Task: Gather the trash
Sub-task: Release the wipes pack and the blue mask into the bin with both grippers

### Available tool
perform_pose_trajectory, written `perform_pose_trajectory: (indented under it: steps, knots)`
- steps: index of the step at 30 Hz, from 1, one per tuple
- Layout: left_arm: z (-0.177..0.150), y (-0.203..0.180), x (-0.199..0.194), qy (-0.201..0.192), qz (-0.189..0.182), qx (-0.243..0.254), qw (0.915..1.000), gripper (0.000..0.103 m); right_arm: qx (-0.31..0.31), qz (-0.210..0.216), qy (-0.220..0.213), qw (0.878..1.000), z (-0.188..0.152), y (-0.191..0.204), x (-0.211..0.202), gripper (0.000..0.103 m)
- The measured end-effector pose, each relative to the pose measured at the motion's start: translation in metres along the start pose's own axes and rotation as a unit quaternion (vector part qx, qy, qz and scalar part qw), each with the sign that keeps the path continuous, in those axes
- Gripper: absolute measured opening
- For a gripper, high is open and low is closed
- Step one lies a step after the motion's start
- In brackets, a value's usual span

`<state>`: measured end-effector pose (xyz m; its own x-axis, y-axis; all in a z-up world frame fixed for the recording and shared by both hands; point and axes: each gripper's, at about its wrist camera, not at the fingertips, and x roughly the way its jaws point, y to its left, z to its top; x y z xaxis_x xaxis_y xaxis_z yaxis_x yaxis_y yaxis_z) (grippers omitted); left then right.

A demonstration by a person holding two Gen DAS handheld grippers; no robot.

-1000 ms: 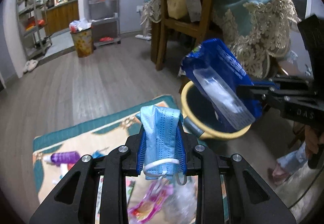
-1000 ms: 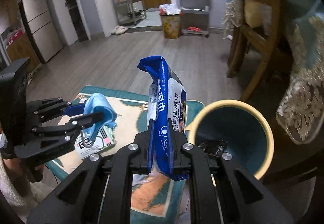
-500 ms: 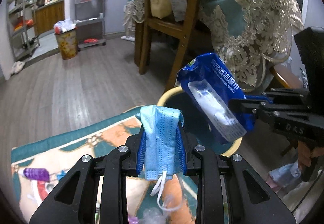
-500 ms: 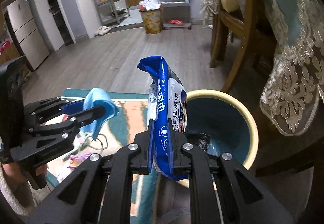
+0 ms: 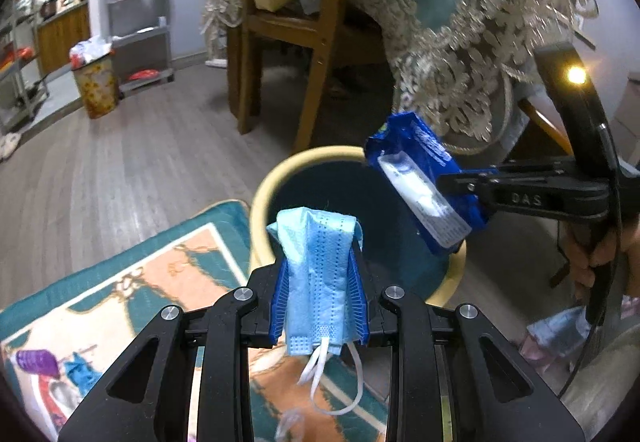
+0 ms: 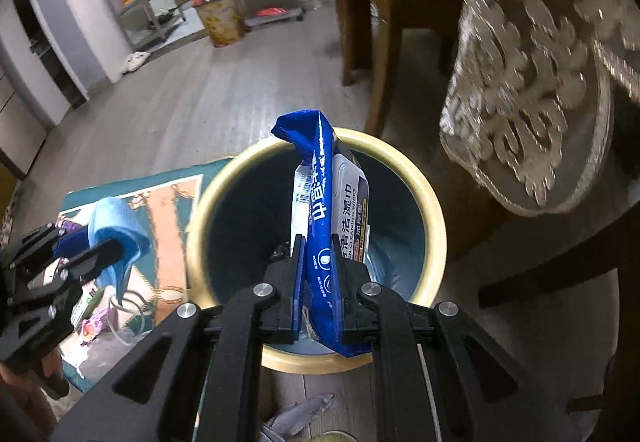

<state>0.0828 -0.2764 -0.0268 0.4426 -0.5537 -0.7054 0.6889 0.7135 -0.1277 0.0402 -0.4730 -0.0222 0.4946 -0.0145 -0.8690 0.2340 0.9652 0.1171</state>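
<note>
**Trash held over the bin by both tongs**

Trash is in both tongs. The left tongs are clamped on a light blue face mask, folded and bunched between the blue pads, its white ear loops dangling below. In the left wrist view the mask sits in front of the near edge of the bin, which has a cream rim and a dark teal inside. The right tongs are clamped on a blue wipes pack, held upright on its edge, with its crumpled top end rising past the far rim of the bin in the right wrist view. The pack hangs right over the bin's open mouth; something dark and crumpled lies at the bottom.

The bin stands on a grey wooden floor, touching the corner of a teal and orange rug. More litter lies on the rug, including a purple bottle at its left end. Behind the bin stand a wooden chair and a lace-edged teal tablecloth. A hand grips the handle of the right tongs.
</note>
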Motion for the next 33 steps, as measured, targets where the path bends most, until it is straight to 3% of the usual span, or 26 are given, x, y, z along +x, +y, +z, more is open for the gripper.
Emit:
perform_pose_trajectory:
  steps: [7, 17, 21, 27, 29, 31, 32, 33]
  knots:
    - [-0.004, -0.014, 0.019, 0.011, -0.03, -0.01, 0.9994, 0.029, 0.024, 0.002, 0.005, 1.0, -0.002, -0.007, 0.008, 0.011]
    - [-0.002, -0.019, 0.039, 0.017, -0.031, -0.013, 0.9993, 0.029, 0.03, 0.009, 0.022, 0.999, -0.005, -0.005, 0.019, 0.011]
    - [0.003, -0.015, 0.043, 0.008, -0.029, -0.021, 0.9993, 0.029, 0.032, 0.016, 0.008, 0.999, -0.003, -0.004, 0.014, 0.011]
    - [0.016, -0.011, 0.033, -0.039, -0.013, -0.032, 0.9986, 0.029, 0.047, 0.019, -0.028, 0.998, 0.002, -0.009, 0.001, 0.012]
    - [0.017, -0.009, 0.035, -0.044, -0.007, -0.034, 0.9984, 0.034, 0.048, 0.019, -0.03, 0.998, 0.002, -0.01, 0.0, 0.014]
    - [0.016, -0.006, 0.038, -0.045, -0.008, -0.04, 0.9982, 0.06, 0.045, 0.017, -0.024, 0.999, 0.001, -0.01, 0.002, 0.023]
    - [0.015, -0.004, 0.039, -0.043, -0.007, -0.045, 0.9981, 0.071, 0.044, 0.015, -0.023, 0.999, 0.0, -0.01, 0.002, 0.037]
    - [0.015, -0.003, 0.04, -0.042, -0.008, -0.049, 0.9979, 0.072, 0.044, 0.014, -0.027, 0.999, 0.0, -0.01, 0.001, 0.045]
